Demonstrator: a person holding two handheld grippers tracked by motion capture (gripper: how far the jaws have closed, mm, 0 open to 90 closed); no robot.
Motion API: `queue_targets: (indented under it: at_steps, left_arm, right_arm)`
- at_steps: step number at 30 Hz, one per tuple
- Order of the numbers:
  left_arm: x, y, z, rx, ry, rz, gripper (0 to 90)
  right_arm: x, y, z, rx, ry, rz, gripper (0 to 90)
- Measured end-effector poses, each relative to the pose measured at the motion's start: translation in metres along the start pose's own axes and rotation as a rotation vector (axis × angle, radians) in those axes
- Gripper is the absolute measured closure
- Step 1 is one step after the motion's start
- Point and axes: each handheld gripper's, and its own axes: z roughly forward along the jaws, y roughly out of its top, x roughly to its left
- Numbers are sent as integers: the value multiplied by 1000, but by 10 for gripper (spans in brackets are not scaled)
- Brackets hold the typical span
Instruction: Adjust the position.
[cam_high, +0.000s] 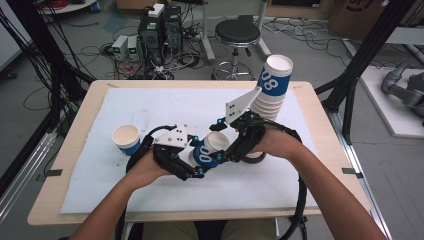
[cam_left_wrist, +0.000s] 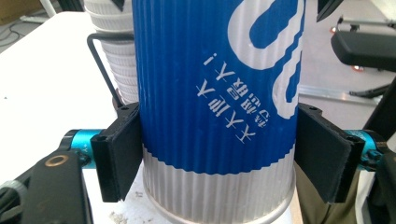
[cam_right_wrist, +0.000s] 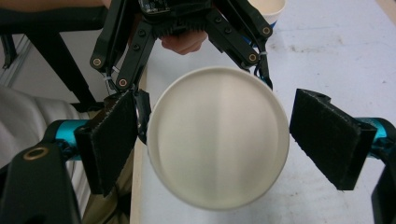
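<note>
Now | cups: one held (cam_high: 210, 148), one loose (cam_high: 126, 138), one stack (cam_high: 270, 90) | left claw (cam_high: 197, 162) pinching held cup | right claw (cam_high: 226, 142) spread

I'm reading upside-down white Chinese characters, too garbled to make out, on the blue ribbed paper cup (cam_left_wrist: 217, 93) sitting between my left jaws, under a big white looping figure. In the high view, the cup stack (cam_high: 272, 85) is showing "08" in white on blue.

A lab: black desktop computer towers (cam_high: 160, 30) amid tangled floor cables (cam_high: 95, 50), a round black swivel stool (cam_high: 237, 34), black aluminium rig frames (cam_high: 367, 47).
</note>
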Motion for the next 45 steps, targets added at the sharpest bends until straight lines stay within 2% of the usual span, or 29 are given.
queue_targets:
  at_steps: [5, 8, 14, 18, 21, 24, 27, 30, 34, 36, 38, 41, 45]
  left_arm:
    - [0, 1, 3, 33, -8, 6, 223]
    - [0, 1, 4, 53, -11, 9, 223]
    - [-1, 2, 4, 60, -23, 13, 223]
    - [-1, 3, 4, 72, -23, 19, 226]
    - [-1, 1, 5, 49, -29, 5, 213]
    - [-1, -3, 3, -3, -41, -16, 196]
    - [-1, -10, 1, -58, -43, -46, 140]
    - [-1, -17, -2, -110, -57, -48, 140]
    - [2, -22, -7, -175, -37, -71, 139]
    - [3, -24, -10, -215, -20, -78, 139]
    - [4, -26, -12, -257, -9, -92, 127]
    - [5, -29, -14, -293, -12, -108, 117]
    - [7, -33, -17, -315, 6, -121, 117]
  right_arm:
    - [0, 1, 9, 83, 20, 1, 161]
    - [-1, 1, 13, 110, 27, -1, 175]
    - [-1, 1, 14, 135, 51, -1, 264]
    - [0, 0, 15, 148, 56, -12, 279]
    - [0, 0, 14, 150, 57, 3, 280]
    - [0, -2, 11, 121, 69, 19, 278]
    - [-1, -7, 8, 98, 54, 24, 278]
    - [0, -15, 5, 56, 56, 43, 278]
    - [1, -27, 4, -23, 41, 58, 278]
    - [2, -33, 4, -47, 33, 71, 277]
    - [1, -39, 4, -94, 45, 96, 278]
    - [0, -49, 5, -135, 43, 125, 277]
    - [0, -62, 5, -187, 27, 162, 276]
